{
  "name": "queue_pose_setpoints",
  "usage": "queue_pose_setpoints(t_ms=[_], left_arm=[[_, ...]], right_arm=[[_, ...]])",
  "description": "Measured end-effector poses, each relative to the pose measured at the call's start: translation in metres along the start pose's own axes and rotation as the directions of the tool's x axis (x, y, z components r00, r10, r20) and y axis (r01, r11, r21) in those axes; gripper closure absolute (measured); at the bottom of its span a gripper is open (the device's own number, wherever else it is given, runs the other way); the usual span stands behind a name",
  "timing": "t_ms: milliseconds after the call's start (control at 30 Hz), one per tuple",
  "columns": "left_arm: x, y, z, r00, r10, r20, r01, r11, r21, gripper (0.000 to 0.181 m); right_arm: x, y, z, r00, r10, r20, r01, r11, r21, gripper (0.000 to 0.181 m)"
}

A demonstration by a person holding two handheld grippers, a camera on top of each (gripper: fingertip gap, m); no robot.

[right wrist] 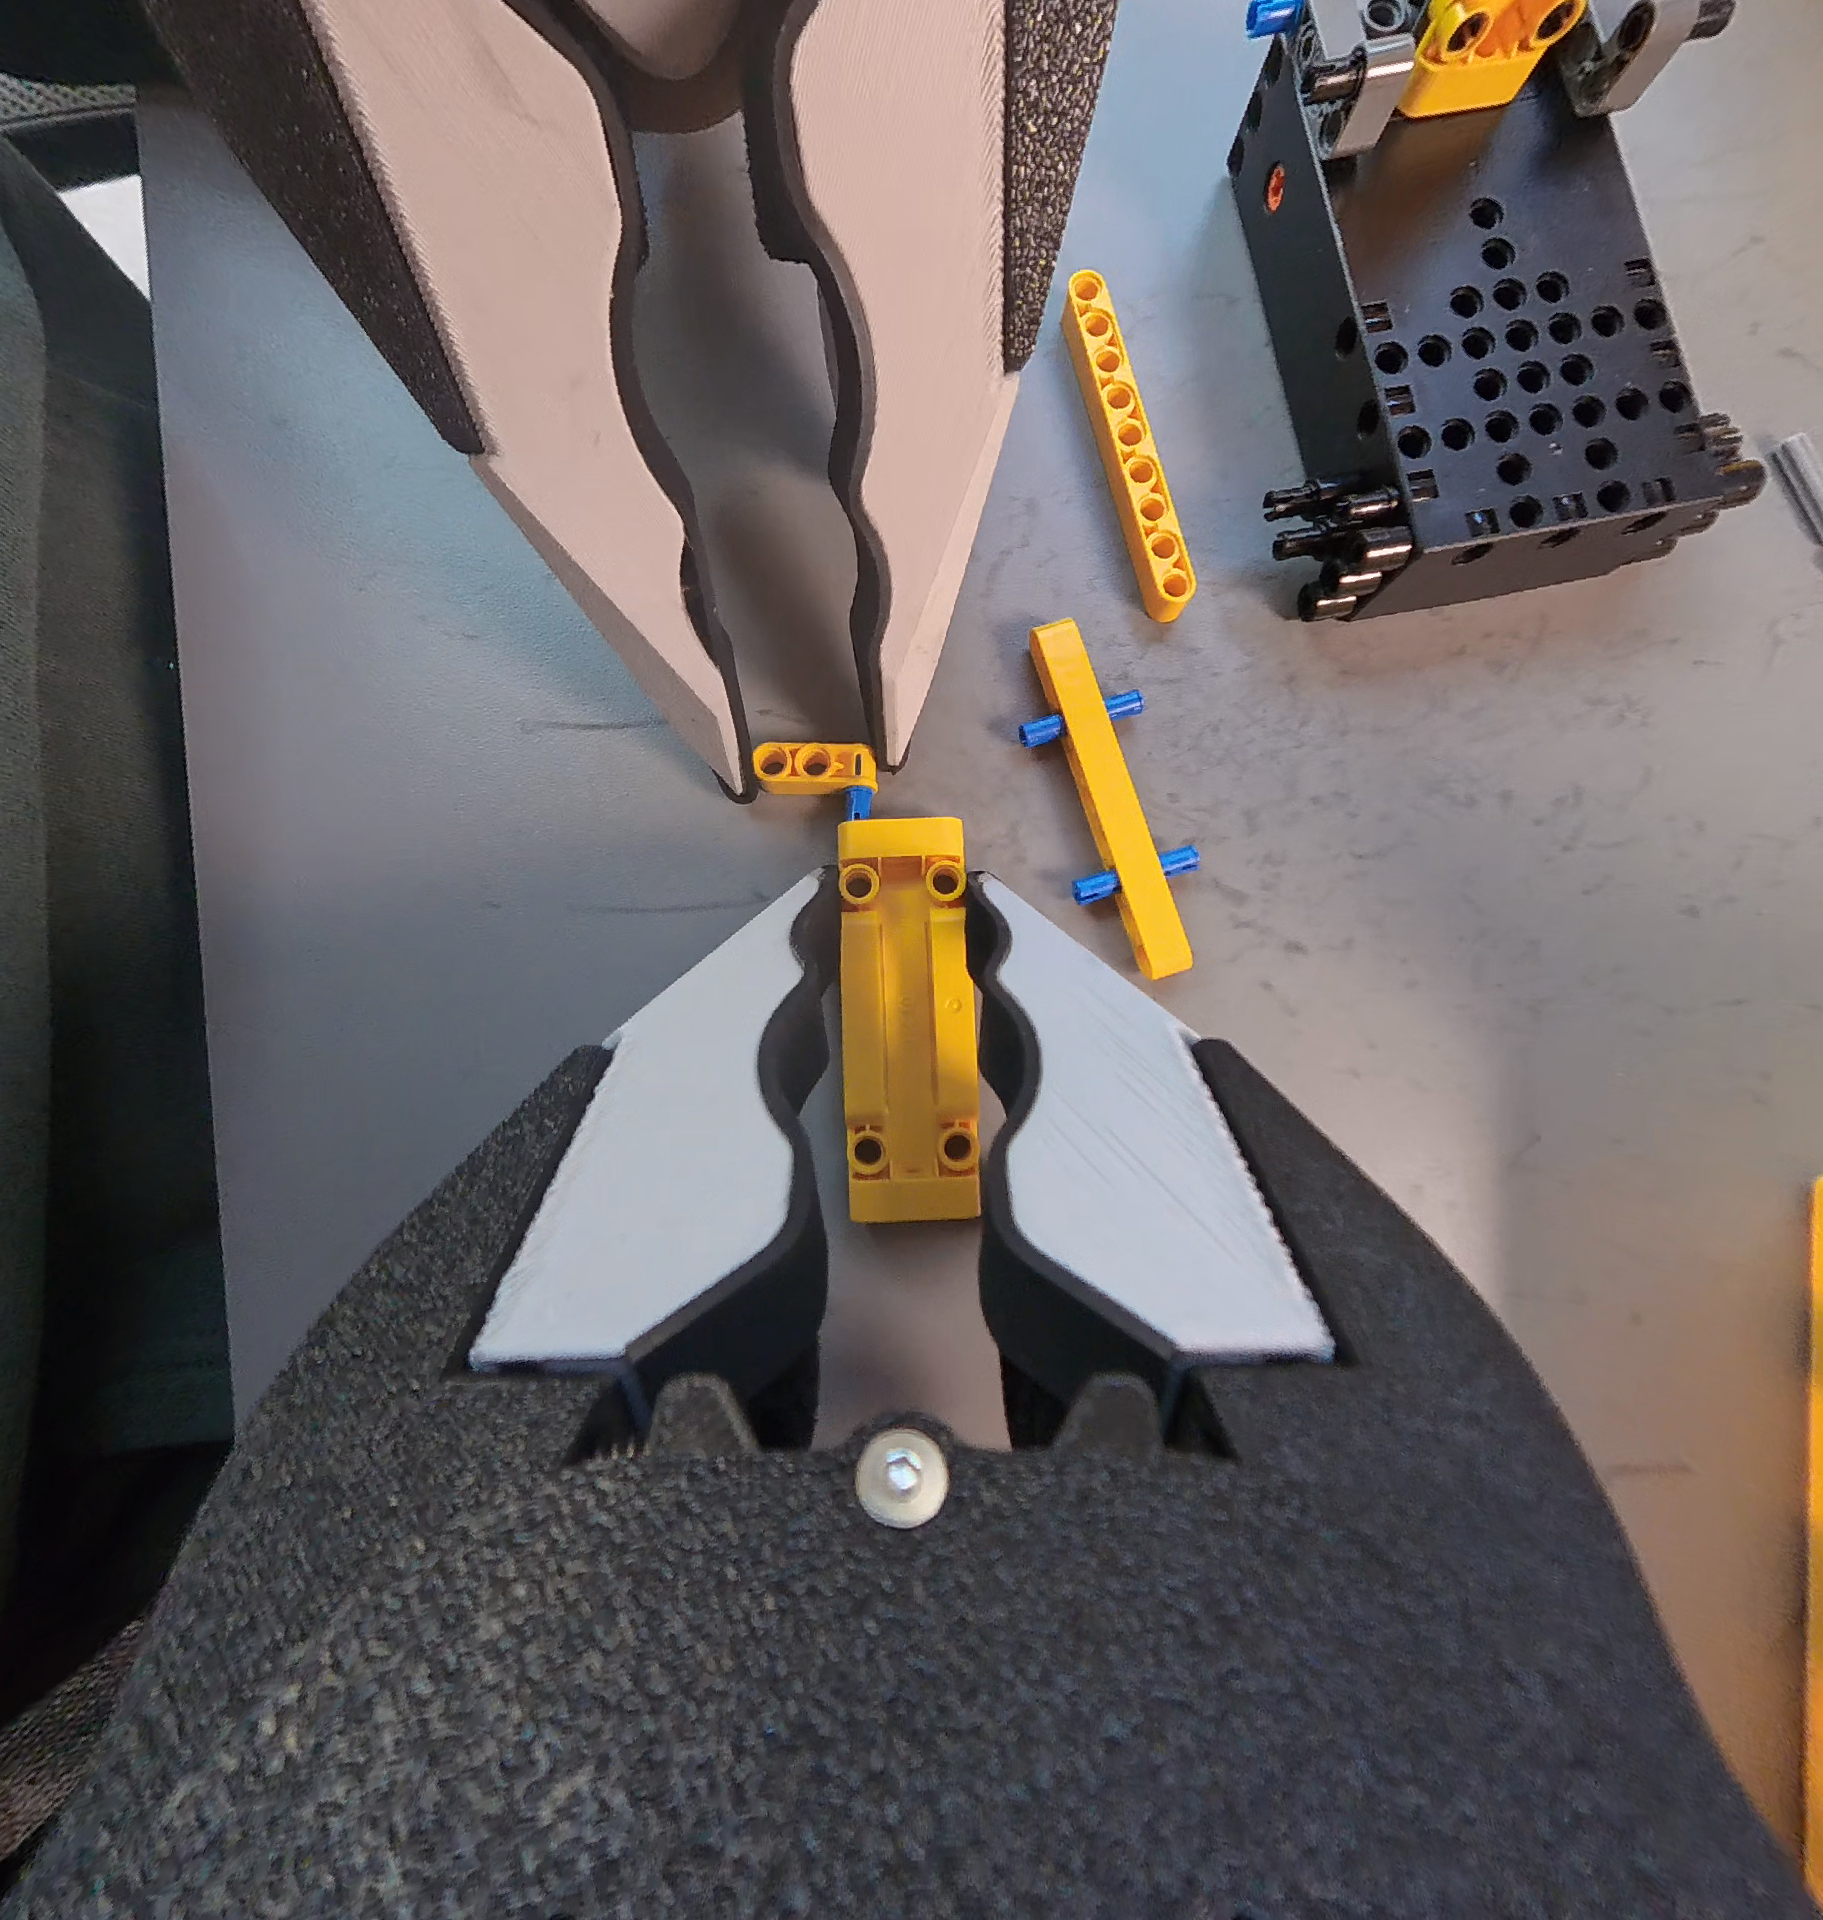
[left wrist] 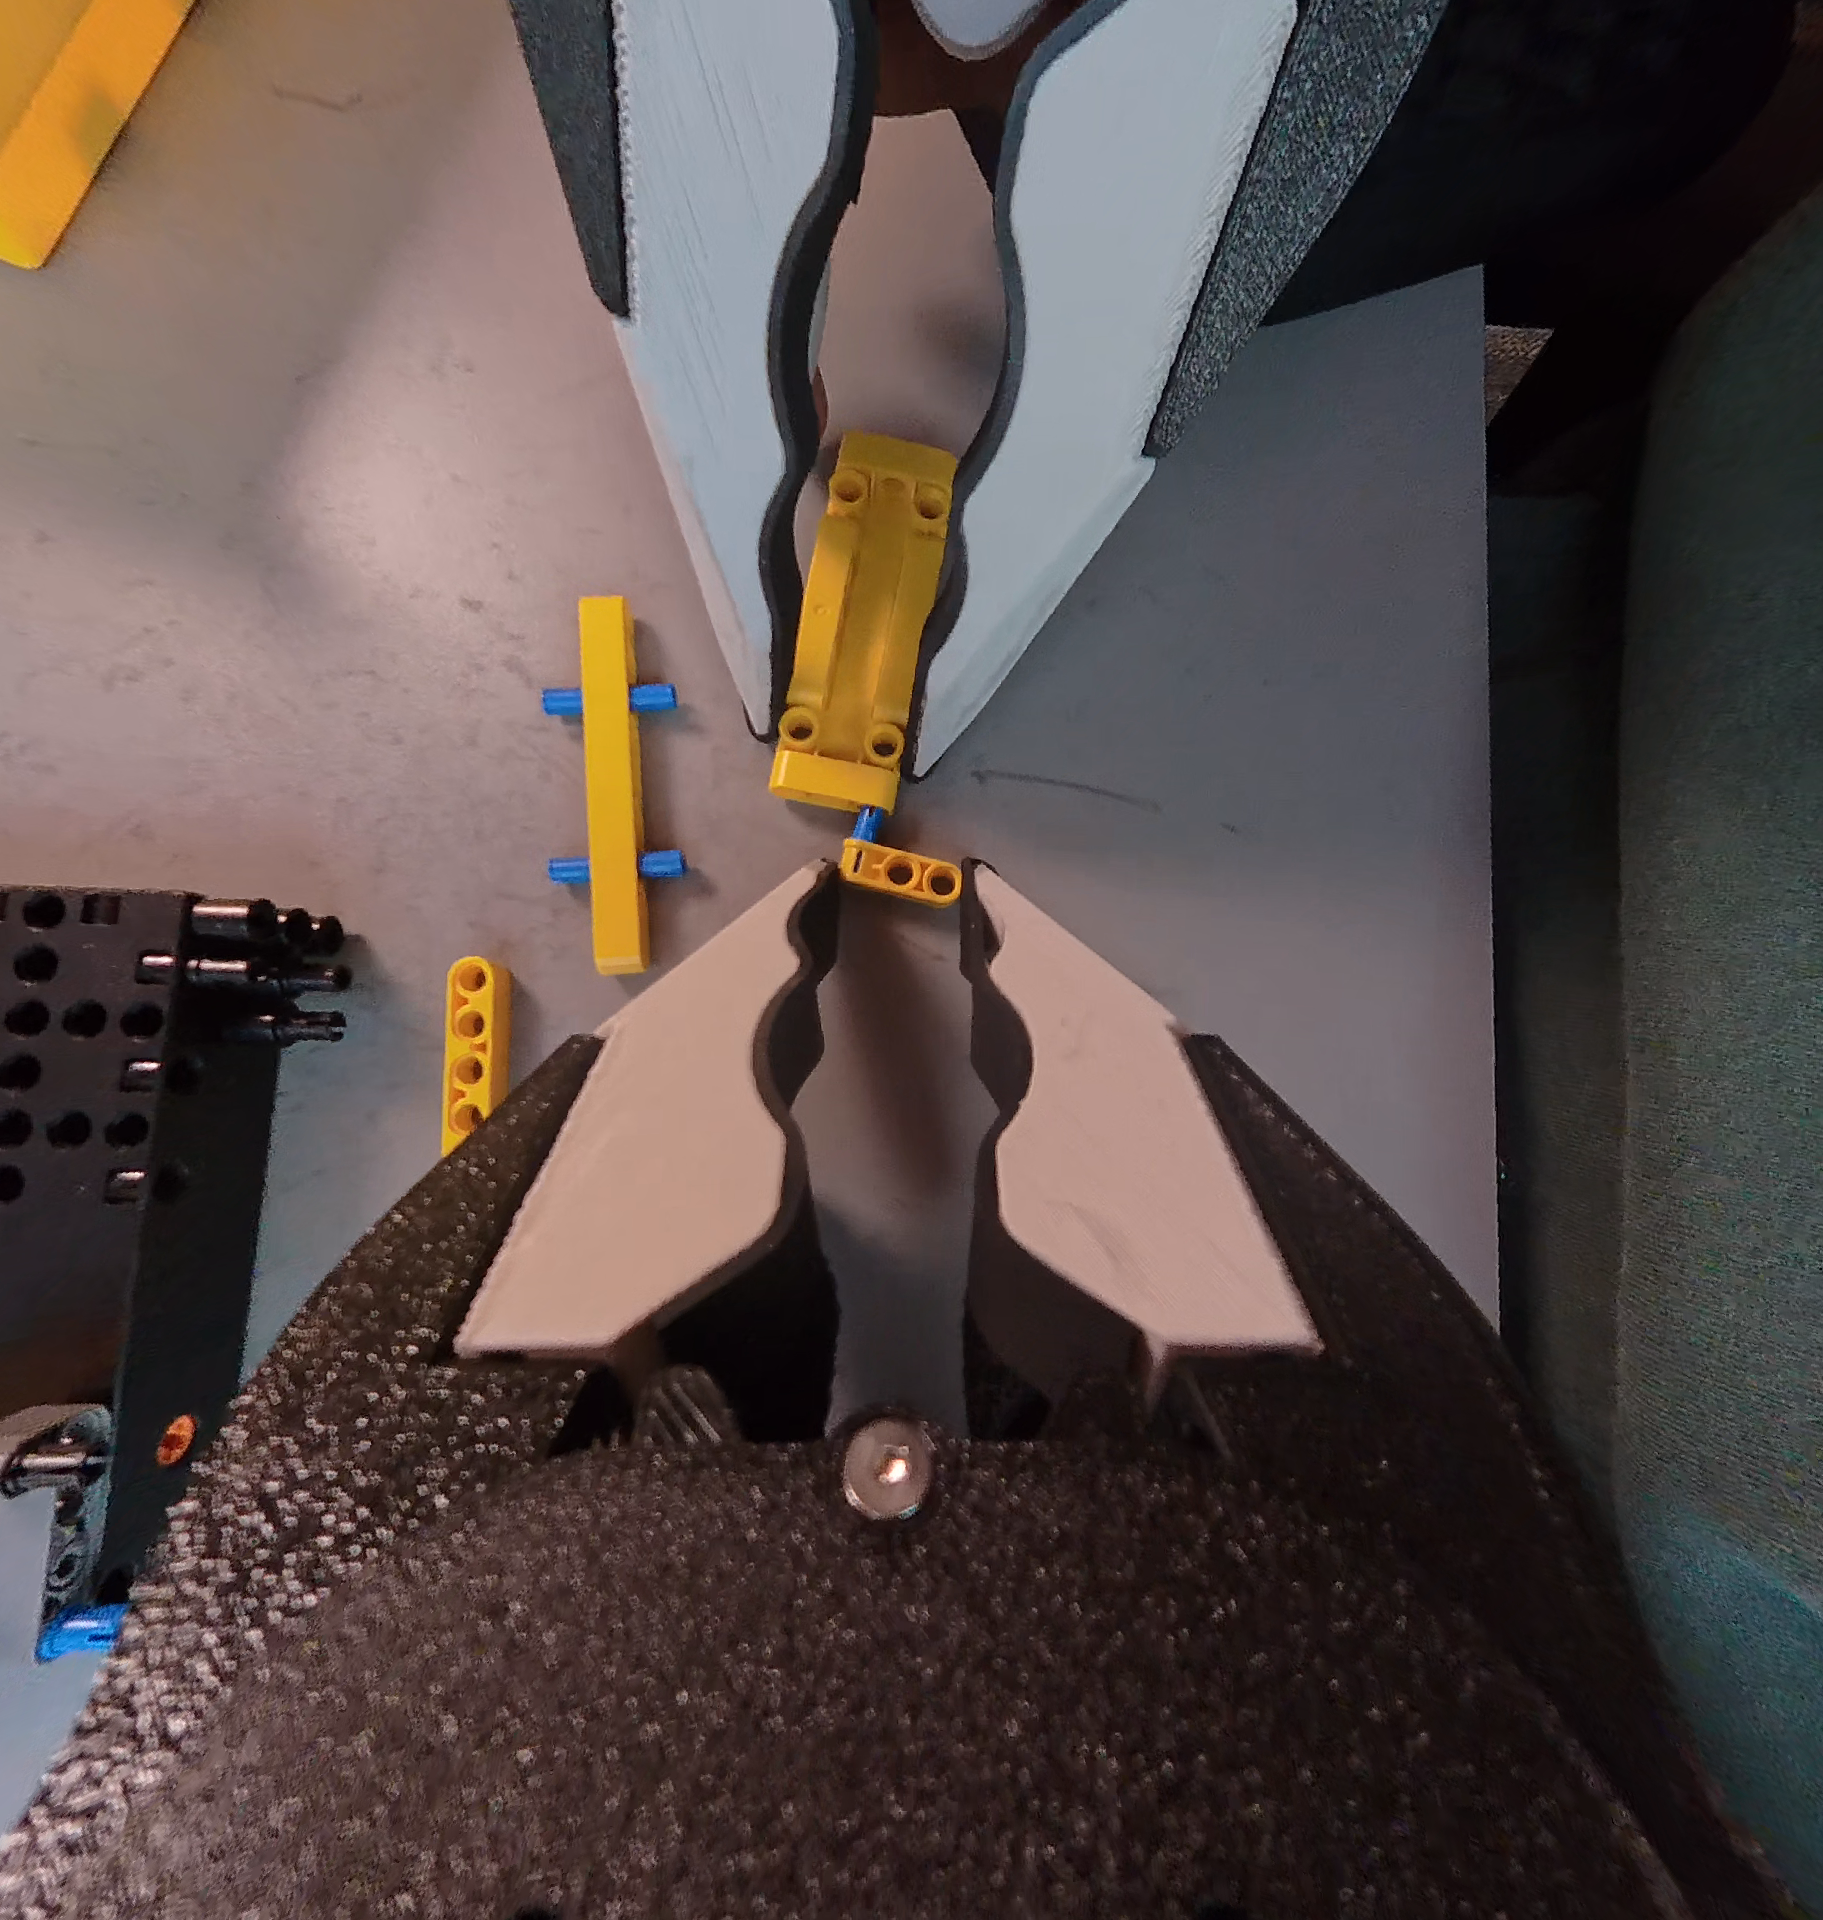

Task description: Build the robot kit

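Grey, faintly scuffed tabletop (left wrist: 263, 520), its edge beside a dark teal upholstered seat (left wrist: 1717, 935).

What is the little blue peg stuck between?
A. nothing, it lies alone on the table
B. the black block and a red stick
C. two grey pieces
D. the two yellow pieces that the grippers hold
D: the blue peg runs from the small yellow piece in the left gripper to the end of the long yellow piece in the right gripper.

Glossy yellow plastic panel (right wrist: 909, 1023), matt grey tabletop (right wrist: 1458, 883)
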State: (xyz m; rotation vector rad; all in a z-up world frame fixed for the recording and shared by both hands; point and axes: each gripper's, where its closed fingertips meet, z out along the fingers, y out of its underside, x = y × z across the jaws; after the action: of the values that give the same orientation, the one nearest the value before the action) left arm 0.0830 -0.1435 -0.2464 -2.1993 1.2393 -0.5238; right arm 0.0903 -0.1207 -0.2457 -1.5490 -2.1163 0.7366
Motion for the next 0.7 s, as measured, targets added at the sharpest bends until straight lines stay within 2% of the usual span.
queue_pose_setpoints(t_ms=[200, 467, 600, 700], left_arm=[[0.0009, -0.0003, -0.0001, 1.0, -0.007, -0.024, 0.007, 1.0, -0.01, 0.16], [0.001, -0.0007, -0.0002, 0.998, -0.055, -0.013, 0.055, 0.998, -0.005, 0.16], [-0.0006, -0.0033, -0.0005, 0.991, -0.132, -0.033, 0.133, 0.991, 0.006, 0.159], [0.0017, -0.0043, 0.0006, 0.991, -0.129, -0.045, 0.129, 0.992, 0.011, 0.159]], right_arm=[[0.0, -0.0007, 0.0004, 0.999, -0.031, 0.013, 0.031, 0.999, -0.022, 0.159], [0.0005, -0.0003, 0.0001, 0.999, 0.02, 0.03, -0.02, 1.0, 0.01, 0.159], [0.0034, -0.0005, 0.0007, 0.998, 0.066, -0.012, -0.066, 0.998, -0.006, 0.159], [0.0015, -0.0028, 0.0023, 0.999, 0.042, -0.024, -0.042, 0.999, 0.005, 0.159]])
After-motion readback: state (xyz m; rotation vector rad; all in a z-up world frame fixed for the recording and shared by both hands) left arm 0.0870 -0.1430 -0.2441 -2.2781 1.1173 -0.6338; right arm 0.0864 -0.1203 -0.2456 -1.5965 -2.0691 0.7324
